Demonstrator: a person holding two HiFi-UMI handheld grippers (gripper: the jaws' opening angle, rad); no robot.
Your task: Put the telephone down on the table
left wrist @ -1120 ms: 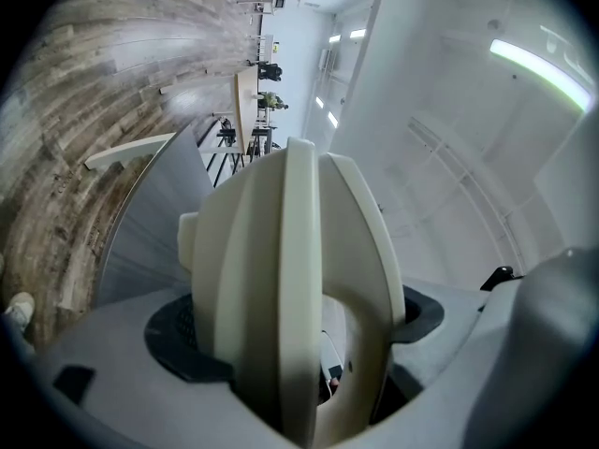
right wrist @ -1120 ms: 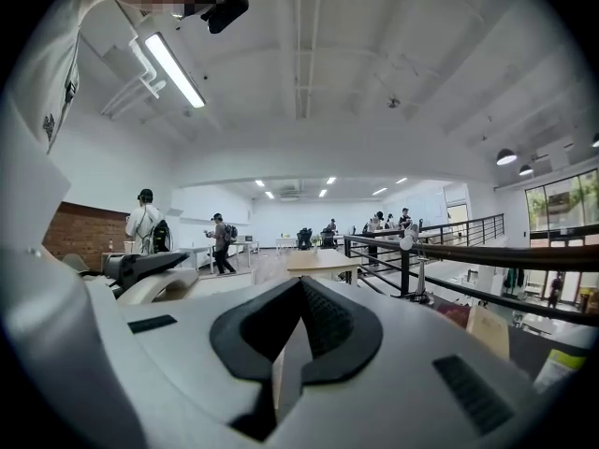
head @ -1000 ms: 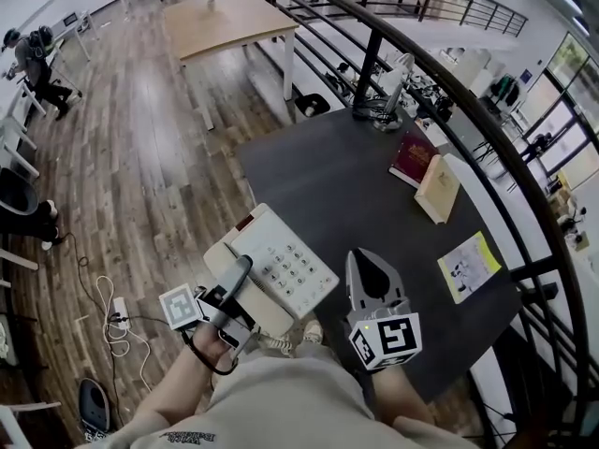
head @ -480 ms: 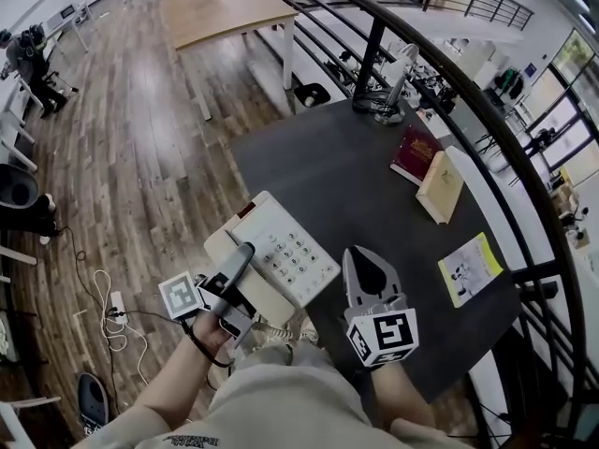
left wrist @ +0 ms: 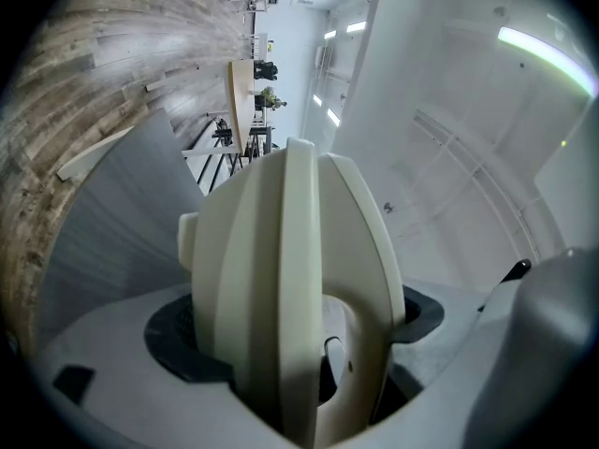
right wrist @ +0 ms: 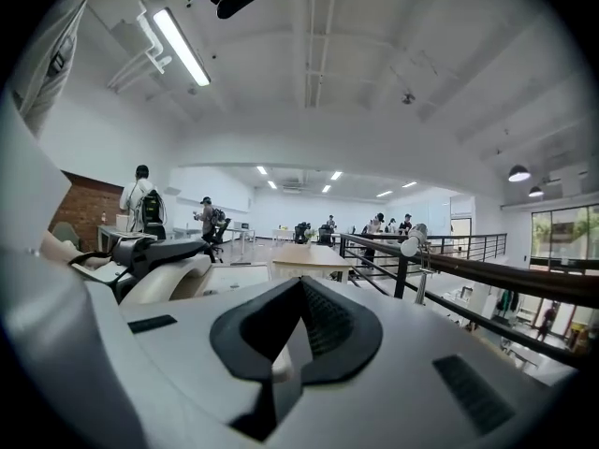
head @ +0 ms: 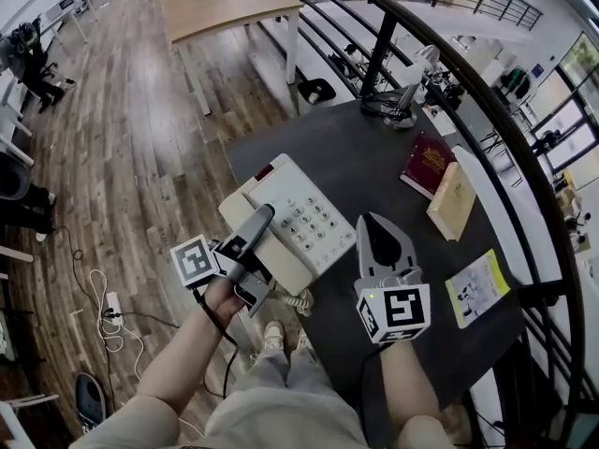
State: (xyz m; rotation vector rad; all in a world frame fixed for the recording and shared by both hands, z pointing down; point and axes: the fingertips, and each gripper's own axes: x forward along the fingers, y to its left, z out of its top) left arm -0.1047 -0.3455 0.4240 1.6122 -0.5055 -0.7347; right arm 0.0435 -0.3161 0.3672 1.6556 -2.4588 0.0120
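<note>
Telephone [head: 309,218] clamped in left gripper [head: 259,221], right gripper [head: 372,224] closed — maroon book [head: 432,153] print illegible

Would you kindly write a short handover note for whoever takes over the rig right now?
Left tongs: shut on the cream telephone, gripping it at its handset side.
Right tongs: shut, empty, beside the telephone above the dark table.
Telephone: at the table's near left corner, partly overhanging the edge. Its coiled cord hangs below. I cannot tell whether it rests on the table.
Done: telephone brought to the table.
Left: probably move it further in, set it flat, then open the left tongs.
</note>
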